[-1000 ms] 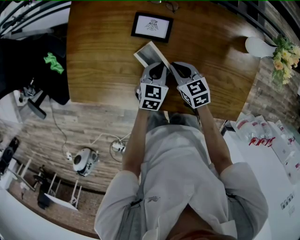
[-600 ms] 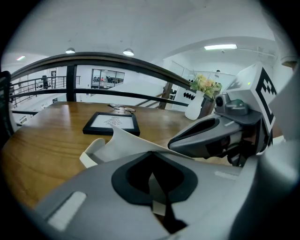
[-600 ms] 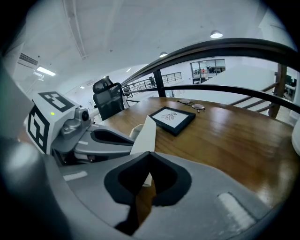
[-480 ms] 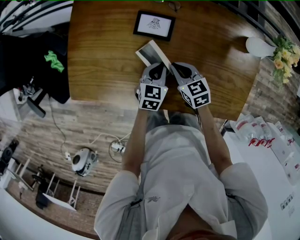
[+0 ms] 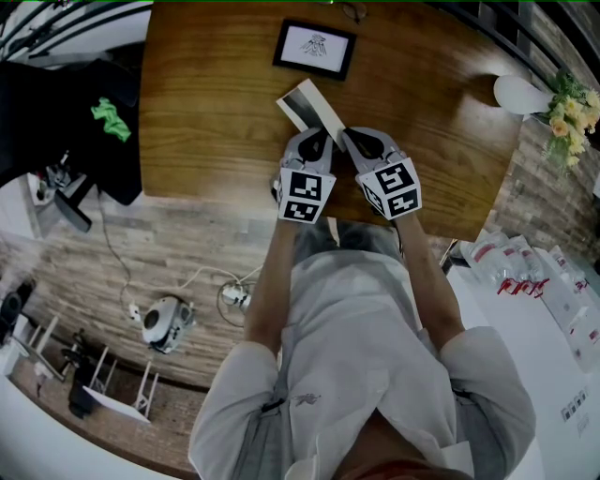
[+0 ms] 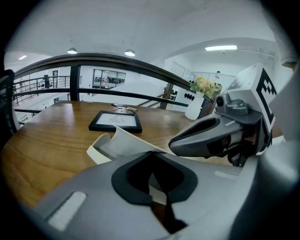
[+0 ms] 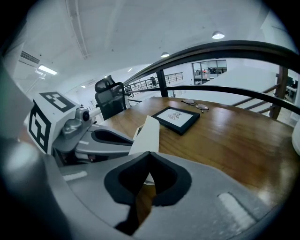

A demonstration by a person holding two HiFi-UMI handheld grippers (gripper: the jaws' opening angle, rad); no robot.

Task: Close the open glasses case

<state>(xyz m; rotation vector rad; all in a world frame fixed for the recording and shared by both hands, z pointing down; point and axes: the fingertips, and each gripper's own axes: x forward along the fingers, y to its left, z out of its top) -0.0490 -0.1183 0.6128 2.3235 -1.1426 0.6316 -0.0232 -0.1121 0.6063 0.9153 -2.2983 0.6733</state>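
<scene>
Head view: the person holds both tools side by side over the near part of the wooden worktop (image 5: 206,112), marker cubes toward the body and tips pointing away.
Glasses case (image 5: 307,103): lies open and at a slant on the worktop, its pale lid standing up from the tray; its near end reaches in between the tips of the two tools.
Left claw (image 6: 150,153): the jaws are together at their tips with nothing pinched between them. The case sits just beyond the tips and shows through the gap behind them. Whether the tips touch it cannot be told.
Right claw (image 7: 149,153): the jaws likewise meet at the tips and grip nothing. The raised lid stands just ahead, slightly to the left of the tips, and contact cannot be made out.
Picture frame (image 5: 315,47): black with a pale print, lying flat on the worktop beyond the case and apart from it.
Spectacles (image 5: 345,11): at the far edge of the worktop, past the frame.
Vase (image 5: 517,94): white, at the right end of the worktop, with pale flowers (image 5: 572,111) beside it.
</scene>
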